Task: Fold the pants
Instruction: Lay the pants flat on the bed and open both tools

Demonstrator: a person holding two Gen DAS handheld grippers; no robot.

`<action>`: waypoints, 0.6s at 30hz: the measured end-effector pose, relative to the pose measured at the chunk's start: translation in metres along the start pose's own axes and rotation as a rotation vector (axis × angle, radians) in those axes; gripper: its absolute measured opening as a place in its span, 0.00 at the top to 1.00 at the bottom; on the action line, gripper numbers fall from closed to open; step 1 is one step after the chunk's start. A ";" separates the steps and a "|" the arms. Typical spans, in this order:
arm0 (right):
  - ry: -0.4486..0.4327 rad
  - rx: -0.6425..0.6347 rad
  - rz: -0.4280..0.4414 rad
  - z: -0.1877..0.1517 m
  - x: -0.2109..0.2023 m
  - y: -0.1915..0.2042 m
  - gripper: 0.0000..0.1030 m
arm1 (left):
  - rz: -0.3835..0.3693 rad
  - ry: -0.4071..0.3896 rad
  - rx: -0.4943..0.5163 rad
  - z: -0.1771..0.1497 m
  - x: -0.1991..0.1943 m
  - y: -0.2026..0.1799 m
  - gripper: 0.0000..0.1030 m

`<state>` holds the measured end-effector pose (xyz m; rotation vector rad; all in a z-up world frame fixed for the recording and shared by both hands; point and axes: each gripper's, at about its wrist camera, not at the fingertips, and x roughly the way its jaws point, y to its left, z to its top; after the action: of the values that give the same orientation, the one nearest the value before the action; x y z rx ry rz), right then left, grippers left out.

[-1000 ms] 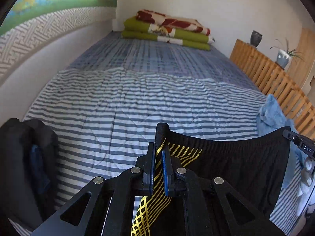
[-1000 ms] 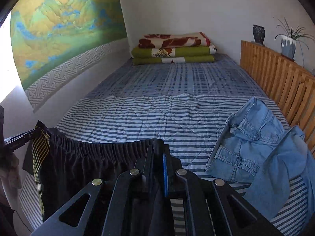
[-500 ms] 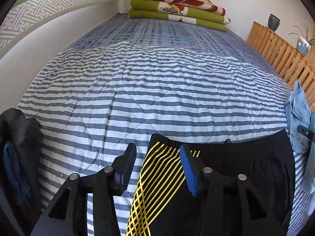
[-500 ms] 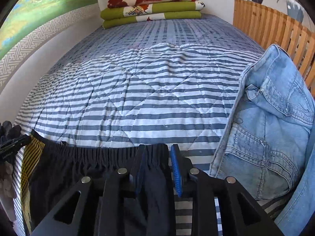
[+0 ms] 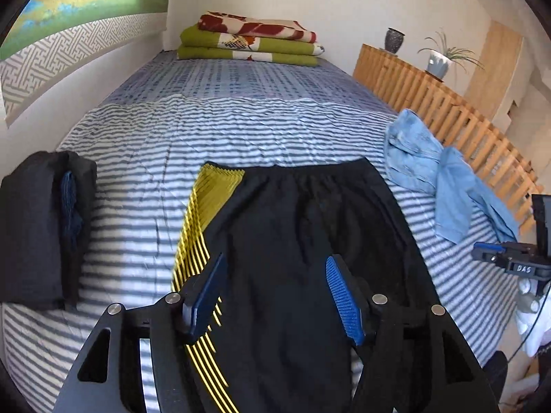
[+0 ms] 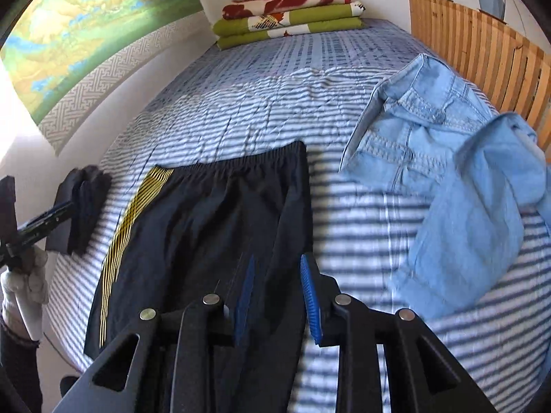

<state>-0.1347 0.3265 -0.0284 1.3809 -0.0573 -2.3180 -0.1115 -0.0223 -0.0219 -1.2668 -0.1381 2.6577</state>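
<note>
Black pants (image 5: 303, 227) with a yellow-striped side panel (image 5: 203, 220) lie flat on the striped bed cover (image 5: 206, 130), waistband pointing up the bed. My left gripper (image 5: 275, 296) hovers open above them, its blue pads empty. In the right wrist view the same pants (image 6: 206, 227) spread to the left of centre. My right gripper (image 6: 279, 299) is open over their right edge, holding nothing. The right gripper's body (image 5: 516, 261) also shows at the far right of the left wrist view.
A folded dark garment stack (image 5: 41, 227) lies on the bed's left edge. Crumpled light-blue jeans (image 6: 447, 179) lie at the right, beside a wooden slatted rail (image 6: 482, 48). Folded green and red blankets (image 5: 251, 44) rest at the head. A gloved hand (image 6: 24, 285) is at left.
Both grippers let go of the waistband, opened and pulled back and up. The pants went from hanging stretched between them to lying flat on the bed.
</note>
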 end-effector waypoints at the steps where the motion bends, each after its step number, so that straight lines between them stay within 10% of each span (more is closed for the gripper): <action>1: 0.016 -0.011 0.002 -0.020 -0.006 0.007 0.75 | -0.020 0.011 0.001 -0.016 -0.006 -0.009 0.37; 9: 0.154 -0.044 0.009 -0.154 0.015 0.051 0.72 | -0.151 0.158 0.057 -0.142 0.006 -0.090 0.37; 18: 0.209 -0.036 -0.054 -0.181 0.050 0.071 0.64 | -0.218 0.227 0.007 -0.197 0.035 -0.128 0.39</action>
<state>0.0233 0.2761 -0.1422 1.6156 0.0855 -2.1923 0.0371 0.1104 -0.1517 -1.4497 -0.2192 2.3130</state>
